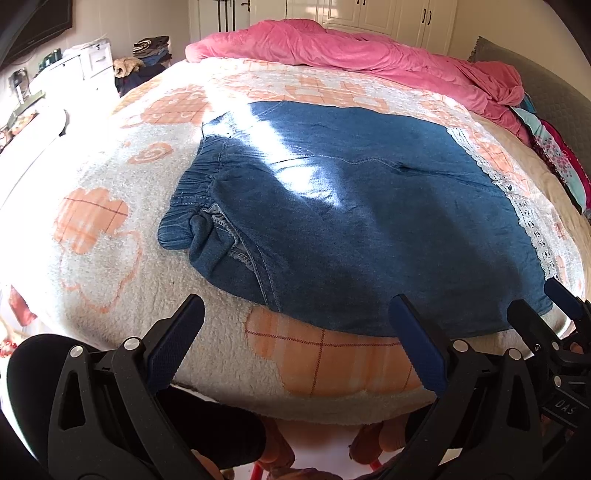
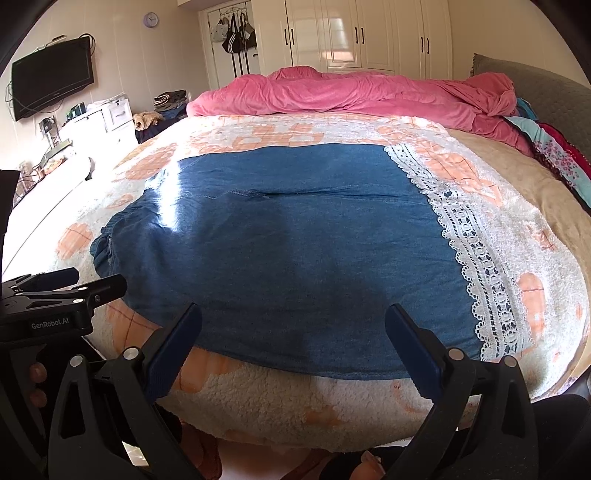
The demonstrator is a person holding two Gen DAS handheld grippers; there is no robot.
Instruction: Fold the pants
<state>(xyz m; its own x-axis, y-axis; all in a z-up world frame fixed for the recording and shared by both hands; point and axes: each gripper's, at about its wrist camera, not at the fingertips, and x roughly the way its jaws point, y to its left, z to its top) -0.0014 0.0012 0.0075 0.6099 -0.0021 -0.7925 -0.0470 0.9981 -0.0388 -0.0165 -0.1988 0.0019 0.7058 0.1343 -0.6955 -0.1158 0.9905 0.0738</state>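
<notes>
"GenRobot.AI" reads in white on the body of the left tool [image 2: 70, 286] where the right wrist view catches it at its left edge; the left wrist view shows the letters "DAS" on the right tool [image 1: 554, 299] at its right edge. Both tools stand wide open with nothing between their blue-padded fingers.

One pair of blue denim pants [image 2: 280, 243] lies spread flat on the bed [image 2: 258, 406], just ahead of both tools. The elastic waistband [image 1: 192, 199] is ahead and to the left of the left tool, and the white lace hem [image 2: 480, 266] is ahead and to the right of the right tool. Only the left wrist view shows the waistband opening with its inner seams; the right wrist view sees it only as a bunched edge.

One pink duvet [image 2: 351, 92] is heaped at the far side of the bed. Only the right wrist view shows one wall-mounted TV [image 2: 51, 81], one round clock [image 2: 150, 19] and the bags [image 2: 236, 35] hanging on the door.
</notes>
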